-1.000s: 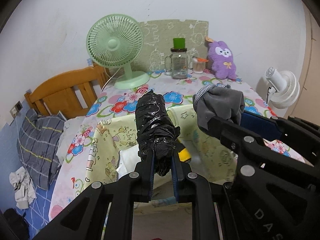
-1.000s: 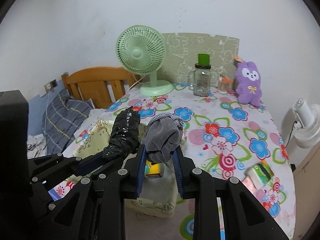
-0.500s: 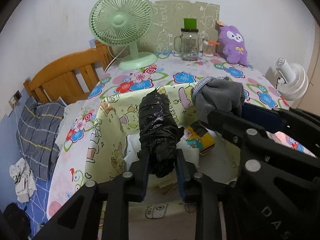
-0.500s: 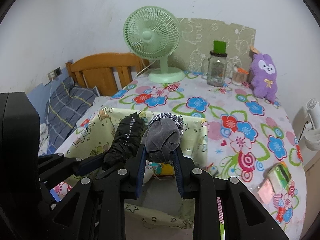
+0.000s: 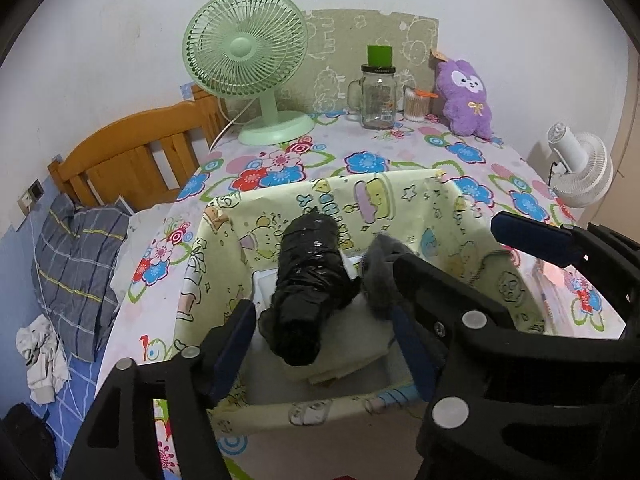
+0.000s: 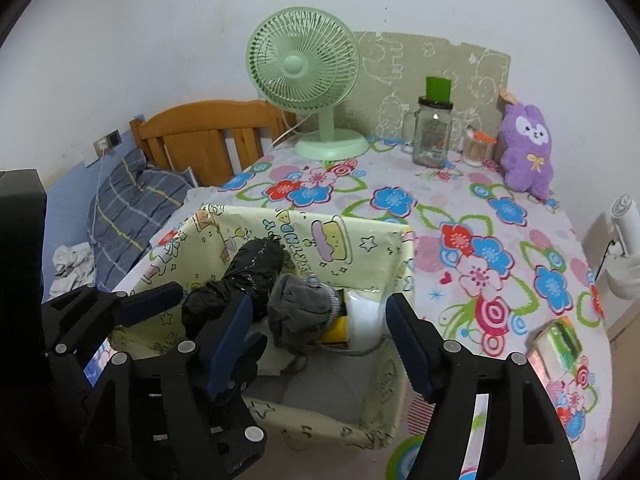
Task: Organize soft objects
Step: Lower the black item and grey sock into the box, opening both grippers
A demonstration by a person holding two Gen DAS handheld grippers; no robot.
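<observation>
The black wrapped bundle and grey sock hide most of the bin's contents.

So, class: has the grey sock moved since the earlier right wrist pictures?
Yes. The grey sock has dropped from between the right gripper fingers, which have just been opening, into the yellow fabric bin, beside the black bundle.

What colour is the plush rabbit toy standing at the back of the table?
The plush rabbit toy is purple with a white face, clearest in the right wrist view.
</observation>
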